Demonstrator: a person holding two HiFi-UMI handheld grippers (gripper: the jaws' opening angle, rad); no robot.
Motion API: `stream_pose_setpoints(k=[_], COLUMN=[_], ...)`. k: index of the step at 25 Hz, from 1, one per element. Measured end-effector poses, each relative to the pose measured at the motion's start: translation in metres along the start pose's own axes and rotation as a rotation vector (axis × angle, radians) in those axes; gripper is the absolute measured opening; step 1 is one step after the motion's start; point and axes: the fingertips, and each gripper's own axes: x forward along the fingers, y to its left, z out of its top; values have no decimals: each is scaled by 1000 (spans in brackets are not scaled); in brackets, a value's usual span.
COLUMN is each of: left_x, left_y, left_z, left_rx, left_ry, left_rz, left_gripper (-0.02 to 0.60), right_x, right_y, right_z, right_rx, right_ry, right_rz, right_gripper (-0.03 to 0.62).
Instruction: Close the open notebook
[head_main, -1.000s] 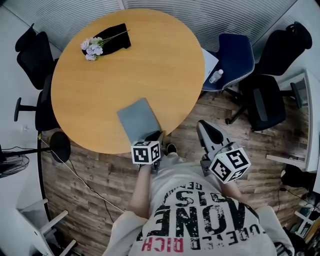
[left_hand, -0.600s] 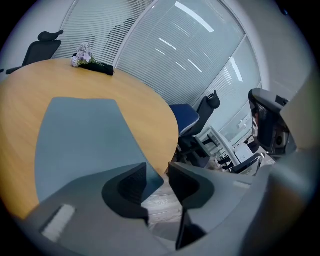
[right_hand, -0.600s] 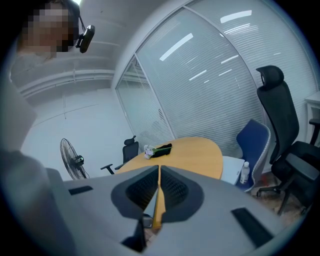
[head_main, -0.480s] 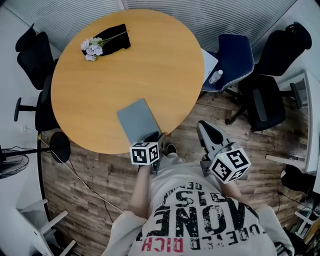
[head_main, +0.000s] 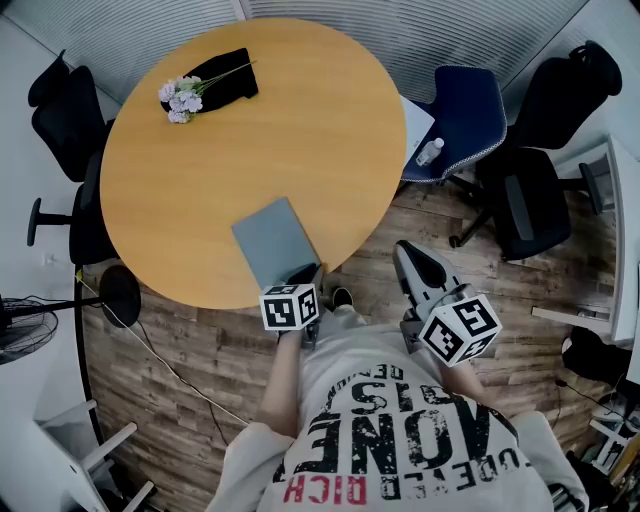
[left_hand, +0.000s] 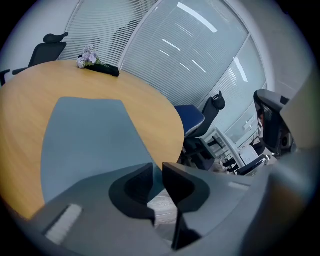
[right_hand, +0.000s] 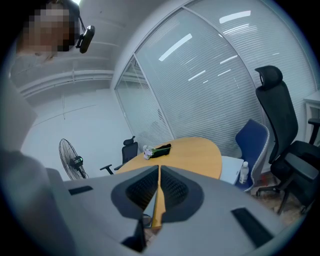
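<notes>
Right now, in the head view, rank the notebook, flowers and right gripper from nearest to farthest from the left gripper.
From the left gripper, whose jaws have just been closing with nothing clamped between them:
1. Notebook, just ahead at the table's near edge.
2. Right gripper, to its right, off the table.
3. Flowers, at the table's far left.

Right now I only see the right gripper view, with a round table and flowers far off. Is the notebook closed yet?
Observer: Yes, in the head view the grey notebook lies shut and flat near the table's near edge.
Operator: Where are the other tongs?
Observer: The left tongs sit at the notebook's near corner; their jaws have just been closing to a narrow gap, with the corner showing through it, not pinched.
</notes>
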Motion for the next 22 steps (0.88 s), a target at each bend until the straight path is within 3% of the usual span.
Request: stream_pose_setpoints(k=[4,15,22], left_x=[0,1,-5], left_y=[7,7,-1], left_z=[0,0,15], left_rx=[13,66,90], left_ry=[7,19,-43], left_rz=[63,104,103], left_gripper=[12,11,11], right_x=[-1,-4,-6], right_y=[0,-2,-3], right_z=[0,-1,-3], right_rx=[1,3,5], right_ry=[1,-2,0], right_rz=[-1,-15,-16], right_gripper=[20,20,20])
